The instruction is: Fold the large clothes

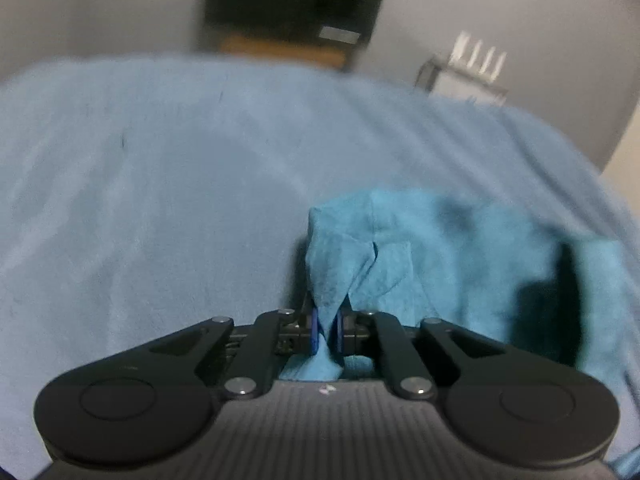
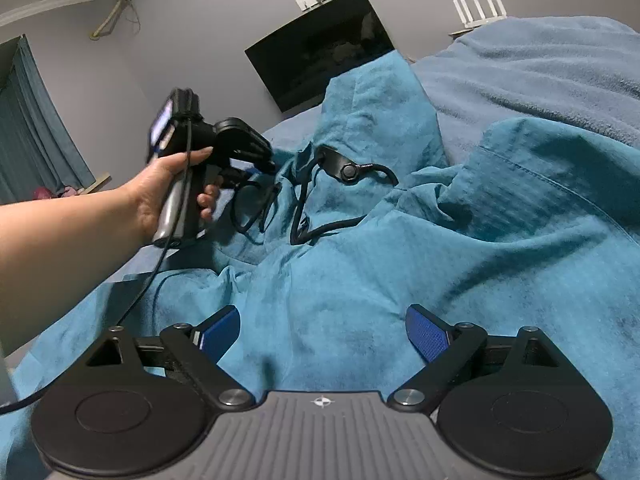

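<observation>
Spread over the bed's blue blanket (image 2: 540, 76), the teal jacket (image 2: 400, 264) lies rumpled and unfolded, so folding looks barely begun: left claw (image 1: 327, 330) pinches its edge, right claw (image 2: 322, 334) hovers released.

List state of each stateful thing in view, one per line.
left hand-held gripper: shut on a fold of the teal hooded jacket
right hand-held gripper: open, empty, over the jacket
teal hooded jacket: crumpled, unfolded, on the blue blanket
wall TV: off
</observation>
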`<act>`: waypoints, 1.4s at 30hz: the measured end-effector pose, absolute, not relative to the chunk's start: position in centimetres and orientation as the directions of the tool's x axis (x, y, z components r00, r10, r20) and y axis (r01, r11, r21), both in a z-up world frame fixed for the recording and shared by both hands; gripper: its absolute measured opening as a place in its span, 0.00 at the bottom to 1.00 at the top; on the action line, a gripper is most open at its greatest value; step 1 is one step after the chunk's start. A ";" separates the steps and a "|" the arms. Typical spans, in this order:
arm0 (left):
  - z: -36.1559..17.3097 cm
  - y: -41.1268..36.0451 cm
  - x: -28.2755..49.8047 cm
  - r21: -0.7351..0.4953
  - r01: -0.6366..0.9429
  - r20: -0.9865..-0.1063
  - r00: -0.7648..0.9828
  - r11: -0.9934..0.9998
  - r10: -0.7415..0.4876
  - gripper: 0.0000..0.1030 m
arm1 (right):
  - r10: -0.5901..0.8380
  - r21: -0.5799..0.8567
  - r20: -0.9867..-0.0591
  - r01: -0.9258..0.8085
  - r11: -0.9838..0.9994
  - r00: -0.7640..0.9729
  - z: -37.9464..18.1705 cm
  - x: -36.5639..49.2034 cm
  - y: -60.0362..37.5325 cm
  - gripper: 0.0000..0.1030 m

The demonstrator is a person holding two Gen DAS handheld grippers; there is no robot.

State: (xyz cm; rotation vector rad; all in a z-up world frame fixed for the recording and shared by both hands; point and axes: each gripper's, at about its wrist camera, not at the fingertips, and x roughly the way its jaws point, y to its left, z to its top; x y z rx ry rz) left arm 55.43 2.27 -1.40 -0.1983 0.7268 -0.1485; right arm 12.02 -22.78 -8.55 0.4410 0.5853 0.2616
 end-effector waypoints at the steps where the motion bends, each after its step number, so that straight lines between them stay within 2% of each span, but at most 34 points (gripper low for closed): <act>1: -0.2 2.8 54.2 -0.265 0.078 -0.601 0.766 0.961 -0.228 0.01 | 0.359 0.472 -0.472 -0.113 0.874 0.805 -8.5 12.0 -22.8 0.89; 3: 2.5 3.8 51.3 -0.336 0.151 -0.501 0.807 0.930 -0.312 0.01 | 0.354 0.477 -0.467 -0.106 0.872 0.810 -8.4 11.9 -23.0 0.88; 5: 5.0 4.3 47.9 -0.350 0.226 -0.431 0.823 0.909 -0.371 0.01 | 0.341 0.486 -0.462 -0.087 0.869 0.819 -8.2 11.7 -23.3 0.86; 9: 8.3 5.6 39.3 -0.361 0.323 -0.366 0.814 0.875 -0.451 0.00 | 0.266 0.514 -0.443 0.000 0.857 0.856 -7.8 11.2 -24.8 0.84; 12: 8.8 6.3 32.8 -0.343 0.365 -0.348 0.807 0.866 -0.478 0.00 | 0.180 0.527 -0.424 0.080 0.846 0.888 -7.1 10.4 -26.1 0.82; 14: 8.0 6.9 28.6 -0.330 0.380 -0.354 0.799 0.864 -0.487 0.00 | 0.118 0.540 -0.408 0.135 0.831 0.905 -6.6 9.6 -27.0 0.83; 17: 6.0 7.6 23.6 -0.297 0.357 -0.410 0.790 0.885 -0.456 0.00 | 0.031 0.591 -0.364 0.205 0.780 0.931 -5.6 7.8 -28.7 0.83; 19: 4.1 8.8 21.0 -0.349 0.298 -0.446 0.781 0.888 -0.437 0.00 | -0.013 0.630 -0.324 0.226 0.743 0.946 -4.9 6.3 -29.6 0.83; 23: 0.9 10.2 18.1 -0.364 0.121 -0.557 0.766 0.923 -0.320 0.00 | -0.112 0.678 -0.245 0.253 0.690 0.963 -3.2 2.7 -31.3 0.84; 26: 0.2 11.5 16.3 -0.341 -0.016 -0.622 0.754 0.940 -0.213 0.00 | -0.149 0.704 -0.232 0.271 0.656 0.961 -2.5 0.5 -32.6 0.85; 28: 0.5 12.2 15.1 -0.377 -0.072 -0.612 0.768 0.923 -0.190 0.01 | -0.129 0.696 -0.234 0.259 0.670 0.963 -2.1 0.0 -32.9 0.85; 30: 1.0 12.5 13.5 -0.409 -0.087 -0.574 0.799 0.908 -0.182 0.12 | -0.076 0.662 -0.241 0.221 0.716 0.967 -1.9 0.2 -32.3 0.85; 32: 1.8 11.5 13.0 -0.403 -0.075 -0.527 0.834 0.912 -0.164 0.34 | -0.006 0.605 -0.258 0.167 0.779 0.966 -1.8 0.9 -30.8 0.85; 35: 2.4 9.1 12.2 -0.326 -0.008 -0.493 0.855 0.945 -0.163 0.49 | 0.063 0.463 -0.303 0.089 0.882 0.951 -1.5 1.9 -27.9 0.85; 37: 2.6 7.4 11.8 -0.266 0.047 -0.493 0.851 0.963 -0.178 0.55 | 0.077 0.314 -0.448 0.076 0.946 0.891 -2.1 3.1 -25.4 0.83; 39: 2.6 5.6 11.8 -0.216 0.073 -0.493 0.852 0.974 -0.173 0.57 | 0.044 0.178 -0.614 0.084 0.980 0.788 -3.8 3.8 -23.7 0.81; 40: 2.5 4.8 12.1 -0.199 0.084 -0.496 0.851 0.976 -0.174 0.57 | 0.039 0.170 -0.650 0.094 0.981 0.759 -4.3 3.5 -23.6 0.78; 42: 2.0 3.8 12.3 -0.169 0.108 -0.501 0.847 0.980 -0.180 0.57 | 0.057 0.235 -0.649 0.128 0.963 0.758 -3.8 2.4 -24.6 0.76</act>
